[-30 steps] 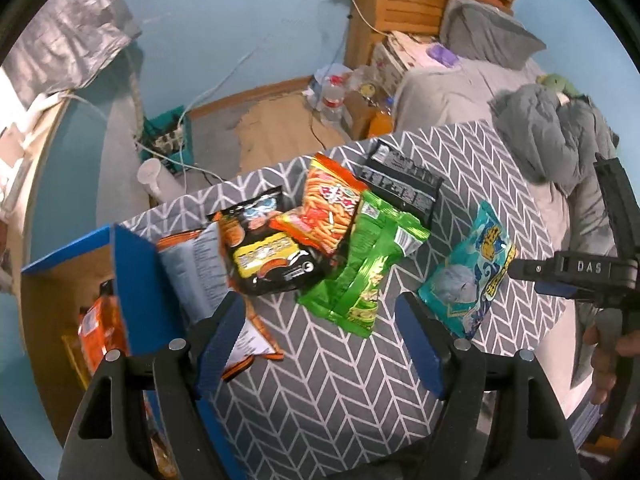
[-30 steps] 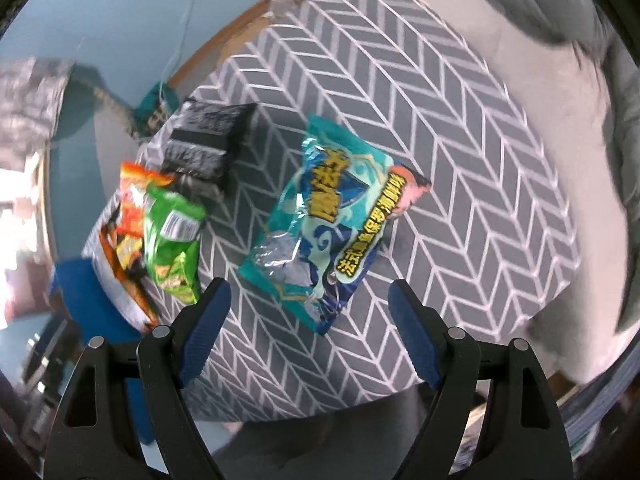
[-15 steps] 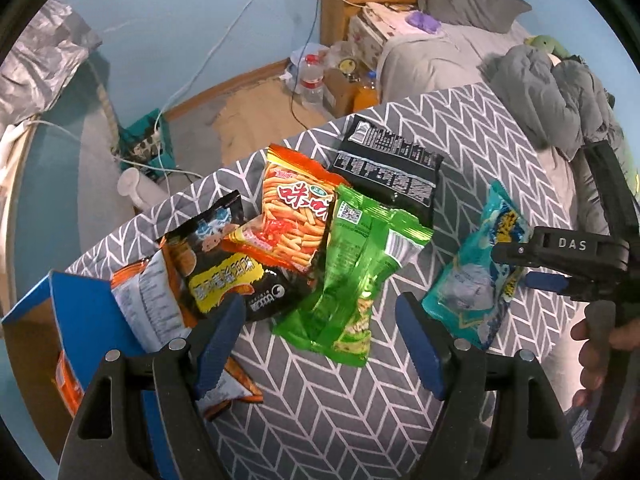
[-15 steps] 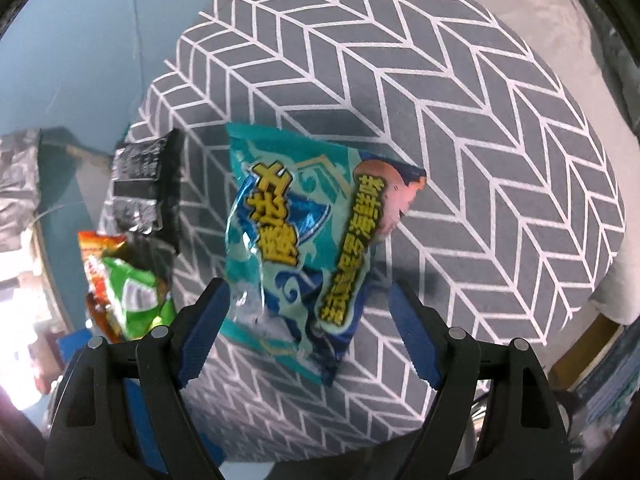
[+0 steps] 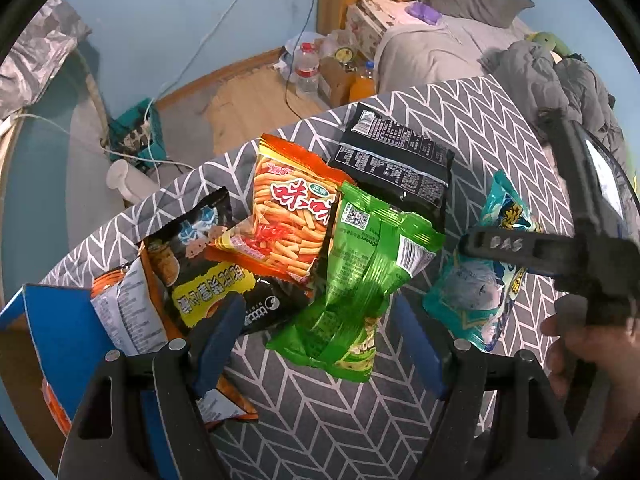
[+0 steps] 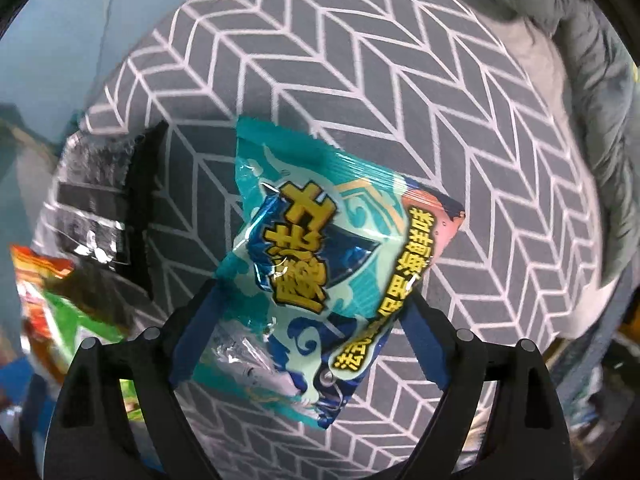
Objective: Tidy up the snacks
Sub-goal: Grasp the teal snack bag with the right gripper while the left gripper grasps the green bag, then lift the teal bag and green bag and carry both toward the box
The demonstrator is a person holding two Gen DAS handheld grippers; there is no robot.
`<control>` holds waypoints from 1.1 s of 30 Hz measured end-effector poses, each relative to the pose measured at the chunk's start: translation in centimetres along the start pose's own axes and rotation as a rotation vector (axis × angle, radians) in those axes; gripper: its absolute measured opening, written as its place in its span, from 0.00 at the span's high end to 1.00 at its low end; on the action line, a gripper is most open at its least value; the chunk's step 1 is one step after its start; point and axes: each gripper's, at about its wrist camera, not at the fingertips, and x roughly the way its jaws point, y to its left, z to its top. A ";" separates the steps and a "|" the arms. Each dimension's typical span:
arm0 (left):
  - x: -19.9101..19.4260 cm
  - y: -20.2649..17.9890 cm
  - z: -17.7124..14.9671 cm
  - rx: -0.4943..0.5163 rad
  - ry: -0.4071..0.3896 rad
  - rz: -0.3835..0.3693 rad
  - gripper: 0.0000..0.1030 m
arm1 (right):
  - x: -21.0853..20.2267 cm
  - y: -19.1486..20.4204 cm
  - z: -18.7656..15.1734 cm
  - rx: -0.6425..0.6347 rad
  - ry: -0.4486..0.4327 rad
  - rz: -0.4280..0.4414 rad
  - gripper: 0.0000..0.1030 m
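While the left gripper (image 5: 316, 332) hangs wide and empty over the near end of the green bag (image 5: 360, 280), the real change is on the right side.

Landmark = green bag, left to right:
- Far left of it: blue box (image 5: 60, 328) at the table (image 5: 340, 432) edge, an orange-white packet (image 5: 124, 316) leaning at its wall. More orange packs seem to be inside, hard to tell.
- Just left: black-yellow bag (image 5: 200, 276), partly under the orange stick-snack bag (image 5: 292, 216), which touches the green bag's left edge.
- Behind it: black bag (image 5: 396, 164), its corner under the green bag's top.
- Right of it, apart: teal bag (image 6: 320, 264), alone on the grey chevron cloth.

Change: compared with a second ago the right gripper (image 6: 312, 312) has dropped from above the teal bag to straddling it. The bag's lower half now sits between the blue pads (image 6: 196, 336). Jaws are opening, pads look just beside the bag's edges, no squeeze visible. In the left wrist view the right gripper, with the person's hand (image 5: 580, 344) on it, stands over the teal bag.

Left gripper view has shifted closer to the pile; the green bag is now nearly between its fingers.

Judgement: the teal bag is next for pickup, then a long carry past the green bag to the blue box. Nothing is grasped yet.
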 end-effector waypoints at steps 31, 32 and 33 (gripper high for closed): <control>3.4 -3.1 -0.4 0.050 0.039 -0.028 0.69 | -3.1 -2.4 -7.7 -0.453 -0.116 0.068 0.38; 3.3 -3.1 -0.5 0.044 0.038 -0.028 0.70 | -3.4 -2.5 -7.8 -0.458 -0.116 0.068 0.38; 3.1 -3.0 -0.6 0.038 0.035 -0.028 0.70 | -3.7 -2.6 -8.0 -0.463 -0.117 0.070 0.38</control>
